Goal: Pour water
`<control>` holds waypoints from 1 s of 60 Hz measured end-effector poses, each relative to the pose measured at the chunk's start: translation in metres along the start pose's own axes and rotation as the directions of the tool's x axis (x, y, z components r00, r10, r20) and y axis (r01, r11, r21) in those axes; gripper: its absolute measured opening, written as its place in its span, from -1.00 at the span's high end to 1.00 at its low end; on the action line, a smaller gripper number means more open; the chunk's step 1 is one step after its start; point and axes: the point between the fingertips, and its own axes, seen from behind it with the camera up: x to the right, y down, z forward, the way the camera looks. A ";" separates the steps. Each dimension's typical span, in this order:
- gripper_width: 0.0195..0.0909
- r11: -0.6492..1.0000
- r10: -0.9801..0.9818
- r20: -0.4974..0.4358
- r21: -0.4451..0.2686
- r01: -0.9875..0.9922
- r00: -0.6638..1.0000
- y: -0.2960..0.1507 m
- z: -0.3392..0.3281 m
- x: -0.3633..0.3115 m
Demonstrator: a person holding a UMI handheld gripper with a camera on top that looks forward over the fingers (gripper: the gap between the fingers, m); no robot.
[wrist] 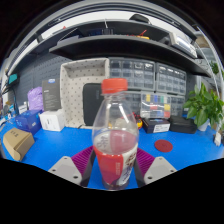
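Note:
A clear plastic bottle (114, 135) with an orange cap (114, 86) and a red label stands upright between my fingers. My gripper (113, 166) is shut on the bottle, with both magenta pads (81, 159) pressed against its lower sides. The bottle's base hangs just over the blue table (45, 160); whether it touches the table is hidden. Beyond the right finger, a small red disc (163, 145) lies on the table.
A green plant (206, 105) stands at the far right. Behind the bottle are a drawer cabinet (150, 78), a pegboard panel (77, 80) and a dark box (158, 124). To the left sit a white box (52, 120), a purple container (36, 99) and a tan object (17, 143).

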 end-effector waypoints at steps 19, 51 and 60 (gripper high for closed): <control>0.26 0.996 -0.008 0.095 0.086 0.000 0.995 -0.005 0.001 -0.004; 0.27 0.858 0.512 0.234 -0.170 -0.484 0.826 -0.049 0.054 -0.107; 0.27 0.523 0.852 0.164 -0.294 -0.800 0.497 -0.067 0.076 -0.124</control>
